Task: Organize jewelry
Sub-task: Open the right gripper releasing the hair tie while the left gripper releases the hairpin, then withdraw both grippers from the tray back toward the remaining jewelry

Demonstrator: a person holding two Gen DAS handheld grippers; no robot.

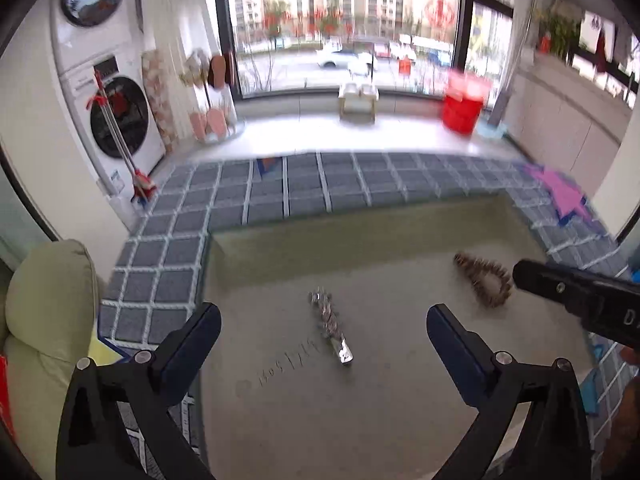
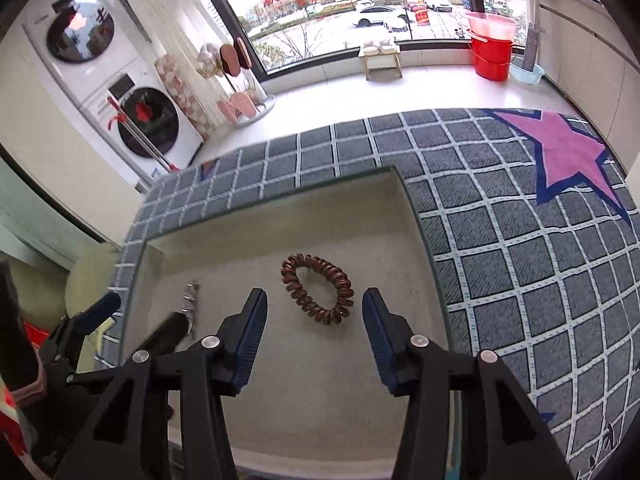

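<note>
The left tongs (image 1: 324, 332) gape wide and empty over a silver chain (image 1: 331, 330) lying on the counter (image 1: 400, 400). The right tongs (image 2: 315, 312) stand half open, holding nothing, just short of a coiled brown bracelet (image 2: 317, 294), right of the chain.

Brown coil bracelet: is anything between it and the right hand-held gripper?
Nothing visible. The bracelet lies alone on the tray floor just ahead of the open right hand-held gripper; the silver chain sits off to the left.
</note>
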